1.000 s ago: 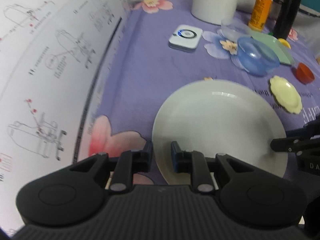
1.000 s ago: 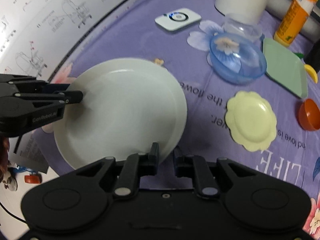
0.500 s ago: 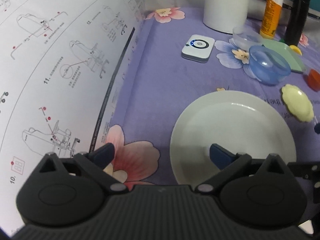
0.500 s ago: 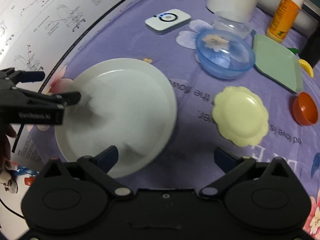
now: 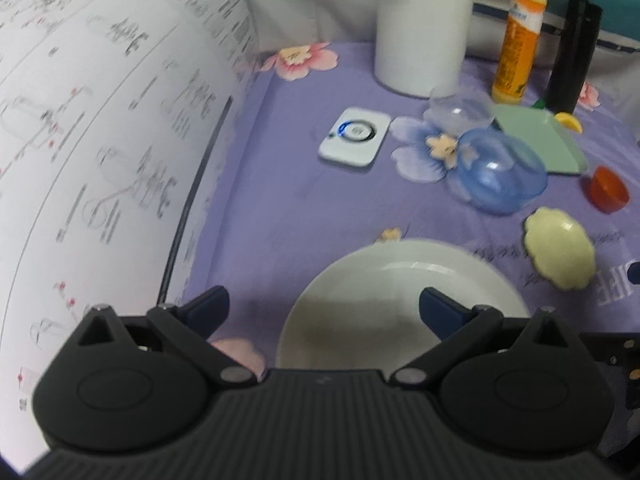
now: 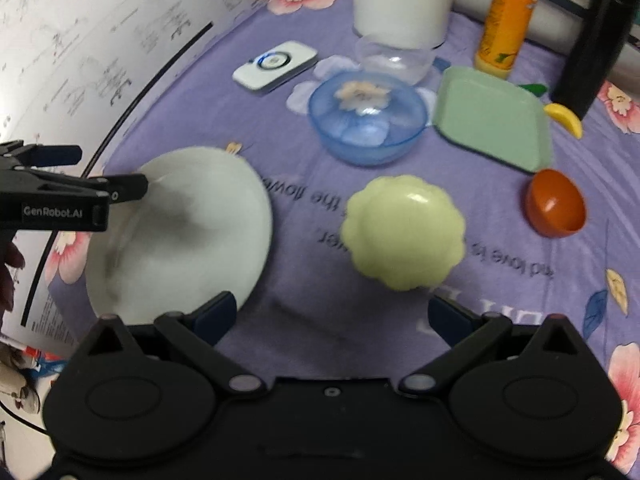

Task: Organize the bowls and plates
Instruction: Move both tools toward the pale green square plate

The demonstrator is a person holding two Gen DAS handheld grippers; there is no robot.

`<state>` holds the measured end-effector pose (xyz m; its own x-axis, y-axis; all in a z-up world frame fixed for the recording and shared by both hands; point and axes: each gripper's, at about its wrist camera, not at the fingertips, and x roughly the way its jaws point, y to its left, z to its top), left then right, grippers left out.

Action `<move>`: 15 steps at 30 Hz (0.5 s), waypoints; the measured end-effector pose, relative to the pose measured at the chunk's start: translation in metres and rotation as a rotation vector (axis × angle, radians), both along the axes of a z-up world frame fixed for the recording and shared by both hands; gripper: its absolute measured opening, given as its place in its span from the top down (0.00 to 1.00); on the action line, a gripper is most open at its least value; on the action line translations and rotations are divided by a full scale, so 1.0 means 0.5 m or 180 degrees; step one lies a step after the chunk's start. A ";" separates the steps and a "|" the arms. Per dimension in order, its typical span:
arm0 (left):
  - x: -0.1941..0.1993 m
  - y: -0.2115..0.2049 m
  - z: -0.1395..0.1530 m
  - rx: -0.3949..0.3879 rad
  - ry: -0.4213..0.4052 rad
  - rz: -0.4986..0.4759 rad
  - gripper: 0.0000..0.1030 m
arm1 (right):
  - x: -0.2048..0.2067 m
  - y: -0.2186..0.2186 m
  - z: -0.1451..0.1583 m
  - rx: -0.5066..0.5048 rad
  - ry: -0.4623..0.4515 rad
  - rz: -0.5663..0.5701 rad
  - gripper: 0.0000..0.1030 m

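A large white plate (image 5: 400,300) (image 6: 180,236) lies flat on the purple flowered cloth. My left gripper (image 5: 324,306) is open and empty above the plate's near left edge; it also shows in the right wrist view (image 6: 100,176). My right gripper (image 6: 330,316) is open and empty, over bare cloth between the white plate and a pale yellow scalloped plate (image 6: 402,232) (image 5: 560,254). Beyond lie a blue bowl (image 6: 366,122) (image 5: 500,176), a clear bowl (image 6: 394,58) (image 5: 460,112), a green square plate (image 6: 494,118) (image 5: 536,140) and a small orange bowl (image 6: 556,202) (image 5: 608,190).
A big instruction sheet (image 5: 100,120) curls up along the left. A white device (image 5: 354,136), a white cylinder (image 5: 424,28), an orange bottle (image 5: 516,36) and a black block (image 5: 572,52) stand at the back. A yellow piece (image 6: 566,120) lies by the green plate.
Both grippers were shut on the white plate's rim a second ago; both have opened and let it go. The right gripper has moved right, toward the yellow plate. The left has drawn back.
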<state>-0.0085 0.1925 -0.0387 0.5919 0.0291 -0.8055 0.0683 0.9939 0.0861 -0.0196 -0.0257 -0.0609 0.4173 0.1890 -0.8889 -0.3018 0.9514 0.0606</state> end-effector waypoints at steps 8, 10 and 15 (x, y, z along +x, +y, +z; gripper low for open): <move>0.060 -0.092 0.037 0.0068 -0.0150 -0.0211 0.00 | 0.039 -0.086 0.051 0.0059 -0.0186 -0.0244 0.00; 0.083 -0.124 0.047 0.0111 -0.0208 -0.0284 0.00 | 0.055 -0.113 0.062 0.0057 -0.0240 -0.0326 0.00; 0.146 -0.202 0.073 0.0047 -0.0296 -0.0439 0.00 | 0.105 -0.189 0.088 0.0103 -0.0378 -0.0595 0.00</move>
